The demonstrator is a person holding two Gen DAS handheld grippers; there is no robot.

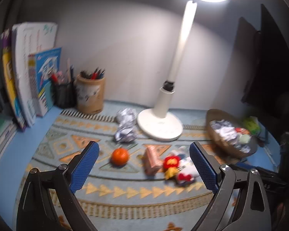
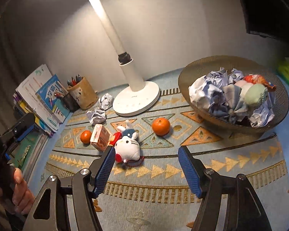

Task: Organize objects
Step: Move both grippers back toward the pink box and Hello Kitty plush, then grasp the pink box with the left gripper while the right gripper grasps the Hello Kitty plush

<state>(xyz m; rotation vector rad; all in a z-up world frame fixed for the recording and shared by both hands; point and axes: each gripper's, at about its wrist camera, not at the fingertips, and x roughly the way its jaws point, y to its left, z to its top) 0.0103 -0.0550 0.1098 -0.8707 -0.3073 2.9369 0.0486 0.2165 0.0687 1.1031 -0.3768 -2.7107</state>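
Note:
On the patterned mat lie an orange, a small pink carton, a white plush toy, a second orange and two crumpled paper balls. A brown bowl at the right holds crumpled paper and other bits. My left gripper is open and empty, above the mat before the orange and carton. My right gripper is open and empty, its left finger beside the plush toy.
A white desk lamp stands at the back middle. Pen holders and upright books are at the back left. A green pack lies right of the bowl. The left gripper shows in the right wrist view.

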